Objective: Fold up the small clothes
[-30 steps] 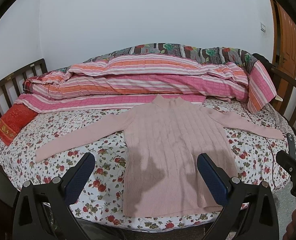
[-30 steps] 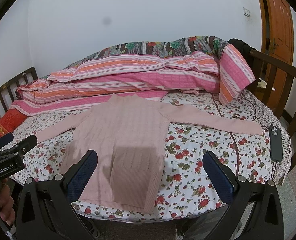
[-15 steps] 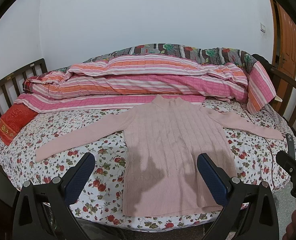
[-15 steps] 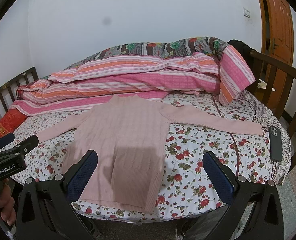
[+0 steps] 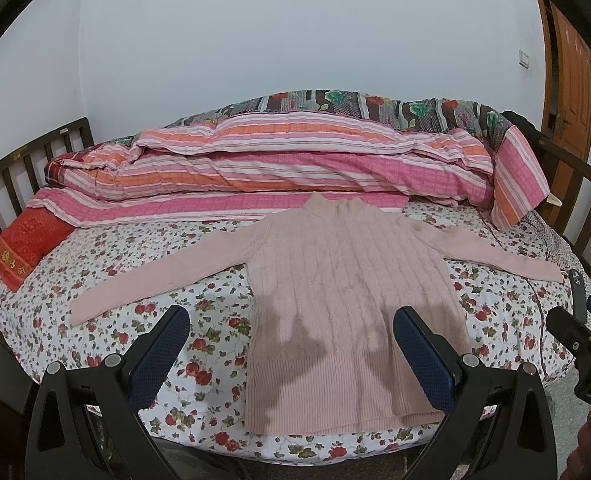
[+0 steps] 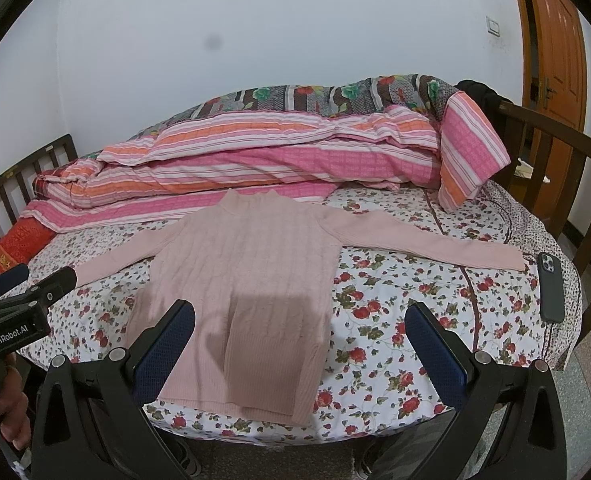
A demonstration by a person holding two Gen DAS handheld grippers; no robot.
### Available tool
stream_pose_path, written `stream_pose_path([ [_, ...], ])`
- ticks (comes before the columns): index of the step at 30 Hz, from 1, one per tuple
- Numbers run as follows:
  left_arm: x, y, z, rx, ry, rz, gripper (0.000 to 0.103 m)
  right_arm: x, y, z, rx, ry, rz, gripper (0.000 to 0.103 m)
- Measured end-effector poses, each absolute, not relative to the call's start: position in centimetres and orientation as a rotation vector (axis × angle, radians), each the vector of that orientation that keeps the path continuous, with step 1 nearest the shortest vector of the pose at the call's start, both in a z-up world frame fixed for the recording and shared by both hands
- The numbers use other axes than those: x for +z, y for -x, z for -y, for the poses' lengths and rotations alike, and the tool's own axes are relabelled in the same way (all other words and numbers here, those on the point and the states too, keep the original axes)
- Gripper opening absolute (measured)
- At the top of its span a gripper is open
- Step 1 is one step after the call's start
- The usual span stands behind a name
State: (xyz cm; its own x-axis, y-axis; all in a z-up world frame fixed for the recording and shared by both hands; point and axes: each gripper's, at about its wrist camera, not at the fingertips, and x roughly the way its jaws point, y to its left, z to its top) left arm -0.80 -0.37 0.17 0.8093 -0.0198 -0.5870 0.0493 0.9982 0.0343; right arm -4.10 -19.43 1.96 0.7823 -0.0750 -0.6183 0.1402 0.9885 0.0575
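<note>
— Where was the sweater?

— Pink sweater [image 5: 347, 292] lay flat on the floral sheet [image 5: 167, 264]. Sleeves ran left to right, collar pointed at the striped quilt [image 5: 279, 168], hem faced me. Long axis was sleeve to sleeve.

— Your claws?

— My left gripper [image 5: 291, 344] was held above the near edge, fingers spread wide, nothing held. My right gripper [image 6: 301, 340] was the same, jaws apart and empty. A dark phone [image 6: 551, 286] lay far right, just past the cuff.

Pink cable-knit sweater [image 5: 351, 280] [image 6: 247, 280], unfolded, lying flat face-up on floral bedsheet [image 5: 199, 320], both sleeves stretching outward, collar pointing away.
</note>
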Motion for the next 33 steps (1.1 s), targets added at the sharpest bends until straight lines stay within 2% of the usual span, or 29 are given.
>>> stream_pose_path([
  [16, -1.2, -1.2, -0.4, -0.057, -0.007, -0.631, 0.103, 1.2, 3.3, 18.6, -0.114, -0.087, -0.669, 0.103],
  [33, -10.1, -9.1, -8.3, -0.009, 0.088, -0.714, 0.100, -4.3, -4.2, 16.7, -0.068, -0.011, -0.663, 0.103],
])
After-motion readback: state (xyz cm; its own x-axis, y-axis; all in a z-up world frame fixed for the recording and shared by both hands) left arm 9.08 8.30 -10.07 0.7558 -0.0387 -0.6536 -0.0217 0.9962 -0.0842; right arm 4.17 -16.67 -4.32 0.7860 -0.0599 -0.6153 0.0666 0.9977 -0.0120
